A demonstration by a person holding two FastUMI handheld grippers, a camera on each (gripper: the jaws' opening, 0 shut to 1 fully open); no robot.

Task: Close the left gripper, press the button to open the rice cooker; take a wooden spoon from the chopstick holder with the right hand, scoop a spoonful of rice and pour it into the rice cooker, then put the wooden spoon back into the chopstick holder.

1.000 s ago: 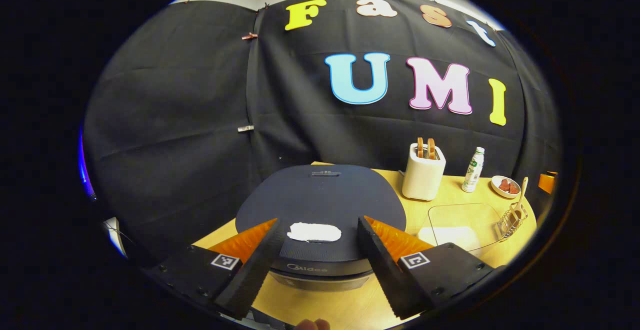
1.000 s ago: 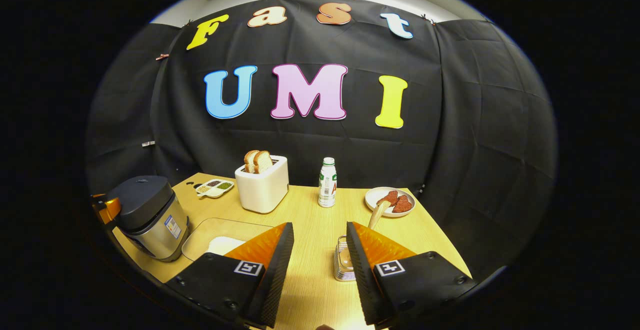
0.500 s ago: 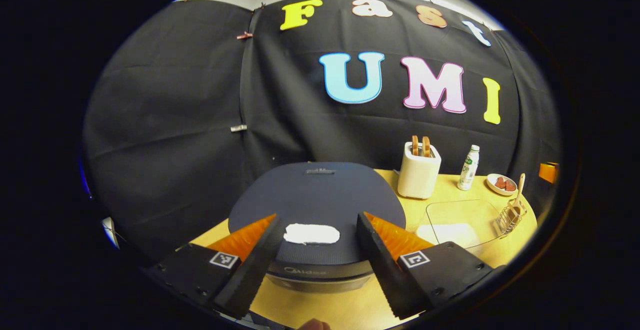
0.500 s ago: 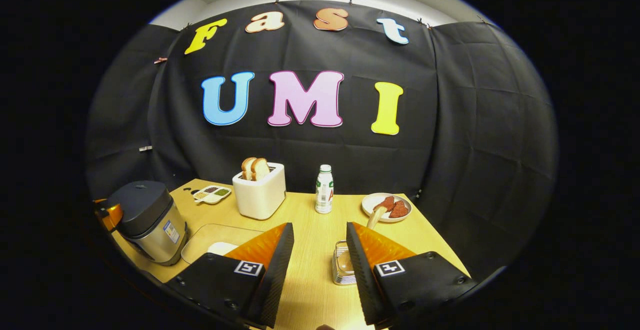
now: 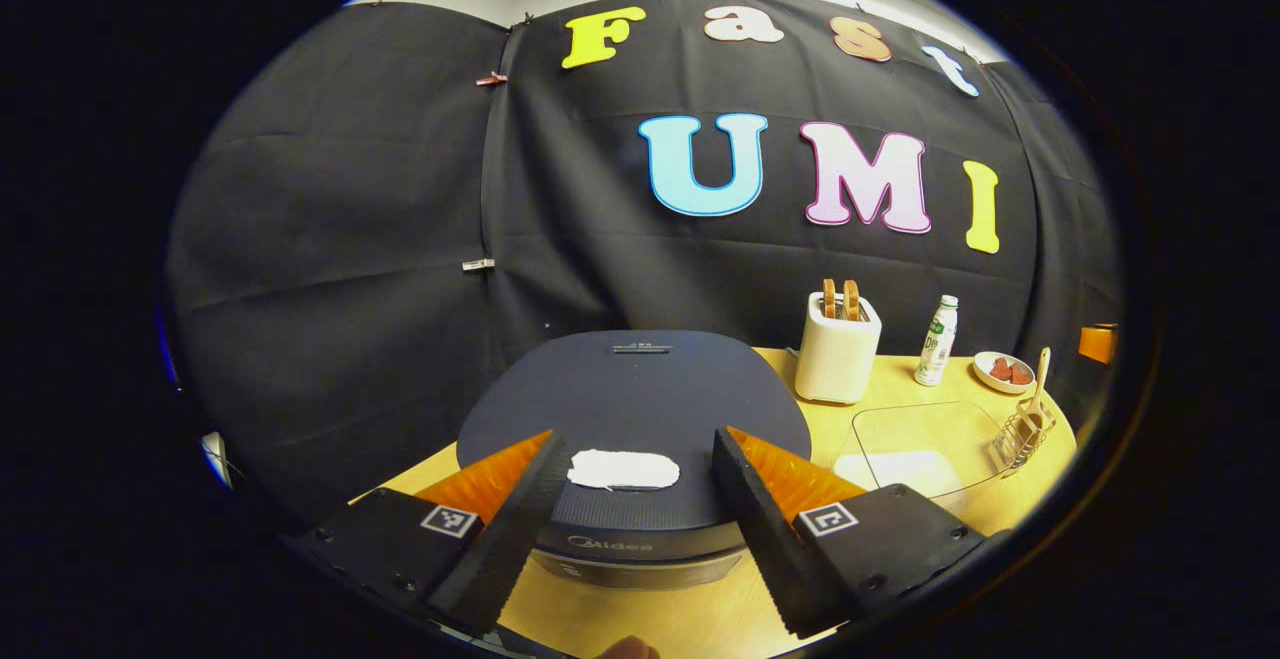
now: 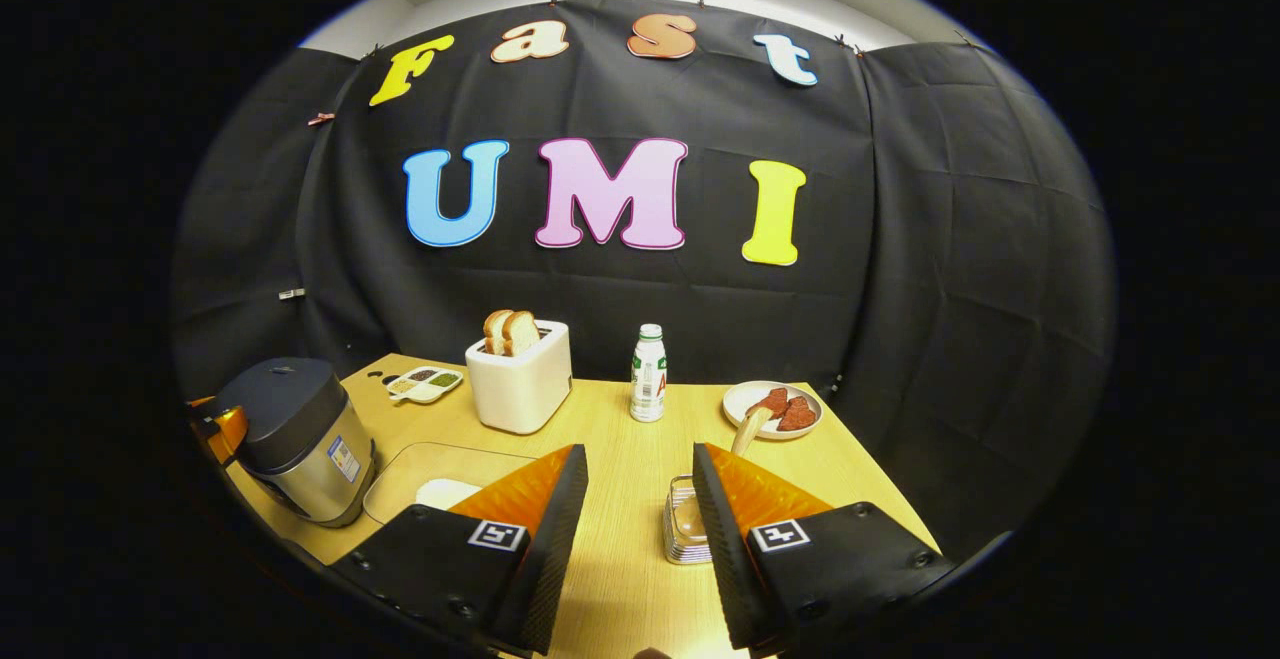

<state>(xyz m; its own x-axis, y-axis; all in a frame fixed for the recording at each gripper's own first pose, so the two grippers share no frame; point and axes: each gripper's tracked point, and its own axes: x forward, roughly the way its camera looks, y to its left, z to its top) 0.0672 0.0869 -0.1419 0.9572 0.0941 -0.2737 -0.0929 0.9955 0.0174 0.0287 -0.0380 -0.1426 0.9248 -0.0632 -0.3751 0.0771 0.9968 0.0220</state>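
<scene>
Rice cooker [image 5: 633,409] sits directly ahead of the left gripper [image 5: 630,484], its dark lid shut and its pale oblong button [image 5: 623,469] lying crosswise in the gap between the two spread fingers. The jaws stand wide apart with nothing between them, so the closing that the task asks for is not yet done; the fingers would have to come together over that button before pressing down. The button's long axis runs side to side, across the line of approach. The right gripper [image 6: 628,499] is likewise released and empty, held above the table [image 6: 620,439]. Just beyond and beside its right-hand finger stands the wire chopstick holder [image 6: 683,531], with the wooden spoon [image 6: 748,431] leaning up and away out of it, handle tilted toward a plate [image 6: 745,399]. The right hand is plainly the nearer one for that spoon; from the left gripper view the holder sits far off at the table's other side. A clear tray with a white heap, probably the rice [image 5: 885,467], lies between cooker and holder. Raised lettering runs along the cooker's front rim, below the lid.
</scene>
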